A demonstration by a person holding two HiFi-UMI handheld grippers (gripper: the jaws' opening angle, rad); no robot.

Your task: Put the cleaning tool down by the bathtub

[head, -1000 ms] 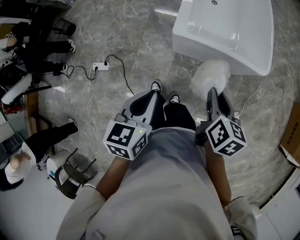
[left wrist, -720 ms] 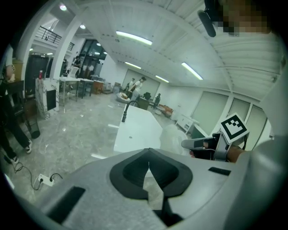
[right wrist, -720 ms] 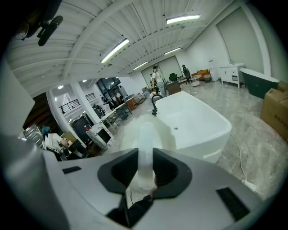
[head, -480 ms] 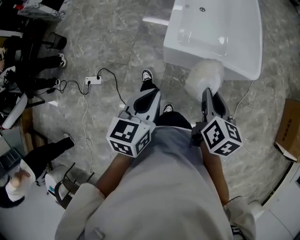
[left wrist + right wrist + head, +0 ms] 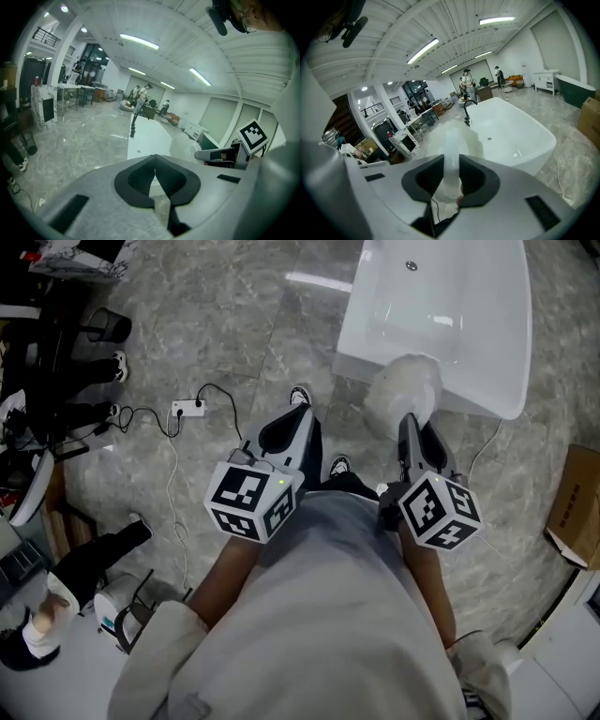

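One floor (image 5: 234, 324): grey marble on every side of us; we see bare slab between the person's feet and the tub.
Bathtub (image 5: 487, 343): white and empty, at the far right. Its near end lies just beyond the grippers. In the right gripper view we make out the bathtub (image 5: 520, 136) with a black tap (image 5: 467, 112) at its far rim.
Black equipment (image 5: 56, 352): stands at the far left, well apart from the tub.
Second person (image 5: 56, 601): at the near left, in dark trousers, well clear of the way.
Cardboard box (image 5: 574, 512): at the right edge, apart from the tub.
Left gripper (image 5: 298, 418): points toward the tub. In its own view we see the left gripper (image 5: 154, 171) with its jaw tips together and nothing between them.
Right gripper (image 5: 412, 427): to the right of the other and nearer the tub. In its own view the right gripper (image 5: 451, 161) has its jaws clamped on a pale handle.
Cleaning tool (image 5: 405, 395): its fluffy white head sticks out past the right gripper, in line with the tub's near end. The handle of the cleaning tool (image 5: 452, 136) runs out between the jaws.
Power strip (image 5: 188, 409): on the floor to the left, with black cable looping from it.
Shoes (image 5: 300, 395): the person's own, near the tub's near end.
White cord (image 5: 487, 451): trails on the floor by the tub's near right corner.
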